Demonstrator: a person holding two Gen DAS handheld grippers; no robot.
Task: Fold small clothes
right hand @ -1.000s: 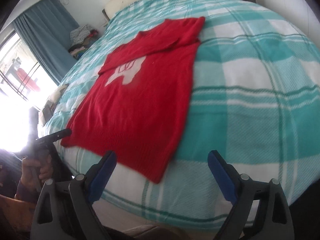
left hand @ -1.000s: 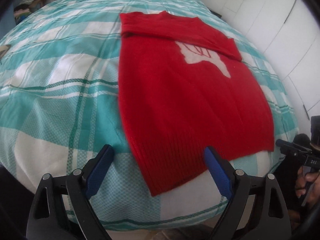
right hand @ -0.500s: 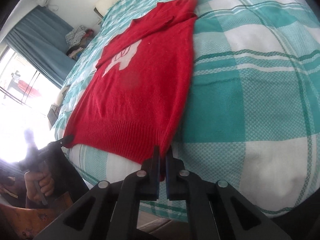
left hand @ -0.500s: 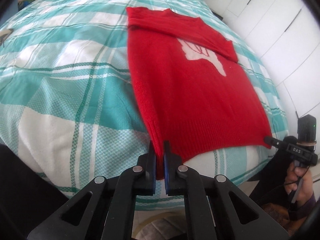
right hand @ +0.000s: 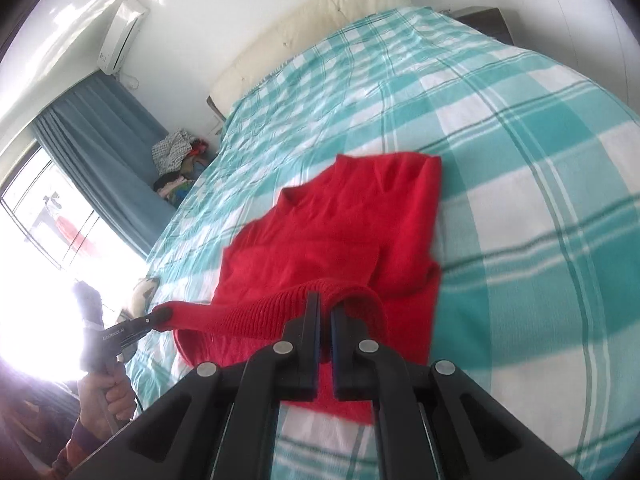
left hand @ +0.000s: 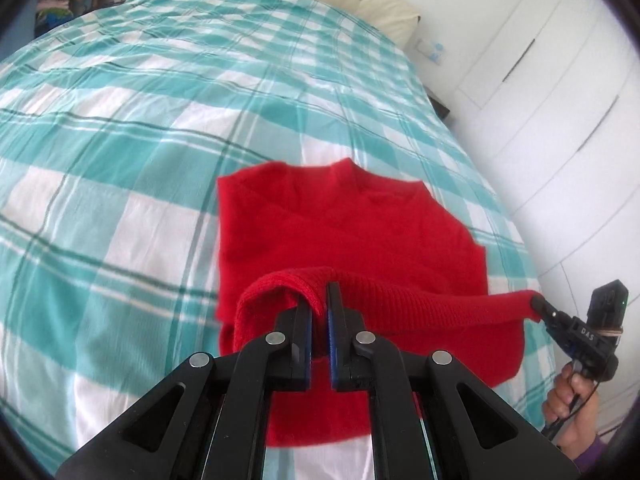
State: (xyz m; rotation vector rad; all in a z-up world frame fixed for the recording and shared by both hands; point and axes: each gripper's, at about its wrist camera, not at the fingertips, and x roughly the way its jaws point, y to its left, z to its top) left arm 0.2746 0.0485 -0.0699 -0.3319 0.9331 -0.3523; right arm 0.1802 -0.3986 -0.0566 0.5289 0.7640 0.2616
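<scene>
Both grippers, left gripper (left hand: 319, 308) and right gripper (right hand: 325, 314), are clamping the ribbed hem of the red knitted sweater (left hand: 344, 236), lifting it taut above the teal-and-white checked bedspread (left hand: 120, 128), evidently so the lower half is folding evenly toward the collar.

The red sweater (left hand: 348, 236) is a soft, fuzzy matt knit, its hem (left hand: 420, 300) ribbed. The bedspread (left hand: 120, 128) is thin woven checked cloth with a faint sheen and fine creases. The left gripper (left hand: 319, 308) and right gripper (right hand: 325, 312) are matt black plastic with shiny metal rivets and smooth blue lining inside the jaws. The wardrobe doors (left hand: 560, 92) look smooth, white, semi-matt.
</scene>
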